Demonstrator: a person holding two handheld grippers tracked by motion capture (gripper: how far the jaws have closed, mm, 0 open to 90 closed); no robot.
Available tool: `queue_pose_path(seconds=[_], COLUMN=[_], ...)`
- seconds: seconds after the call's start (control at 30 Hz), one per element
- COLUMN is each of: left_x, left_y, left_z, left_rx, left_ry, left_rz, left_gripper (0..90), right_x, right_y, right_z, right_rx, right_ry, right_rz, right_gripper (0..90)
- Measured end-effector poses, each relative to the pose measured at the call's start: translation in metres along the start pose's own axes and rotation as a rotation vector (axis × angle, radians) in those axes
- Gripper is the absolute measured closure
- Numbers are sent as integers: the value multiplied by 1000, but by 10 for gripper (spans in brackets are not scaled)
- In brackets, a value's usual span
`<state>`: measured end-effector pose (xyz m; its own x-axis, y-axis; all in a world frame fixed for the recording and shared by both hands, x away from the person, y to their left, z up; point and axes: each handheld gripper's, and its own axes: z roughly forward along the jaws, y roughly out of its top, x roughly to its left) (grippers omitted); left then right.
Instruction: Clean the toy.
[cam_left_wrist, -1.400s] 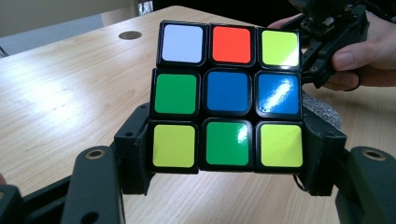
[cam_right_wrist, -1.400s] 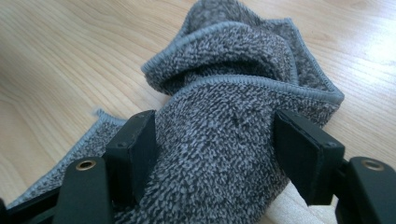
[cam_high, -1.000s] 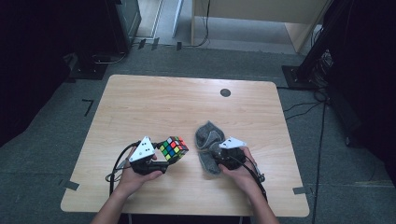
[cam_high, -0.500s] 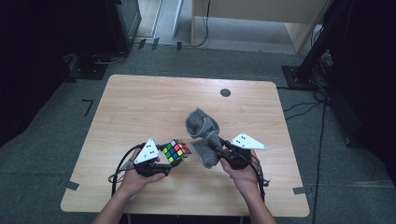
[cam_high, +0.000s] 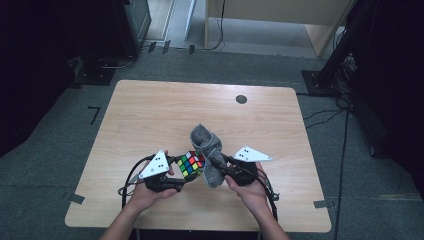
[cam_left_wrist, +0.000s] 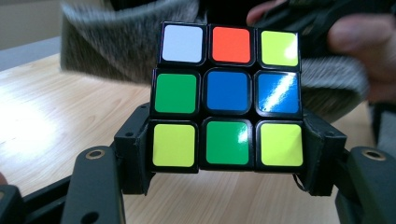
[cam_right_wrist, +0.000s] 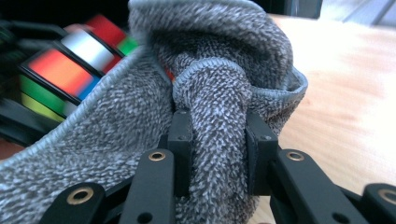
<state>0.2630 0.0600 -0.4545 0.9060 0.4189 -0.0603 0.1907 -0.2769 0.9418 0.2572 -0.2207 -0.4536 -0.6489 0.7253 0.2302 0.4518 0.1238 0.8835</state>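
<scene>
High view: left tool (cam_high: 186, 172) clamps the multicoloured plastic puzzle cube (cam_high: 191, 164) above the wooden surface (cam_high: 150, 115), right tool (cam_high: 220, 165) pinches the grey knitted cloth (cam_high: 207, 145) alongside; wipe each face firmly, cube steady.

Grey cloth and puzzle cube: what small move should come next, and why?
Probably bring the grey cloth, pinched in the right gripper, sideways onto the cube and wipe its near face. The left gripper clamps the cube above the table, with the cloth right beside it.

Lab; taped carpet floor (cam_high: 75, 198), cables (cam_high: 320, 117), equipment stand (cam_high: 320, 82).
</scene>
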Motion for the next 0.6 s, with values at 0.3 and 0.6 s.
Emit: queue_pose_path(seconds=[0.3, 0.6], left_x=[-4, 8], left_y=[-4, 0], left_z=[10, -5], left_rx=[75, -15], left_ry=[34, 4], left_rz=[31, -46], left_gripper=[343, 344], right_x=[12, -2], right_y=[13, 7], right_z=[-14, -10], right_rx=[-107, -66], right_ry=[67, 9], right_rz=[-5, 39], right_gripper=[689, 687])
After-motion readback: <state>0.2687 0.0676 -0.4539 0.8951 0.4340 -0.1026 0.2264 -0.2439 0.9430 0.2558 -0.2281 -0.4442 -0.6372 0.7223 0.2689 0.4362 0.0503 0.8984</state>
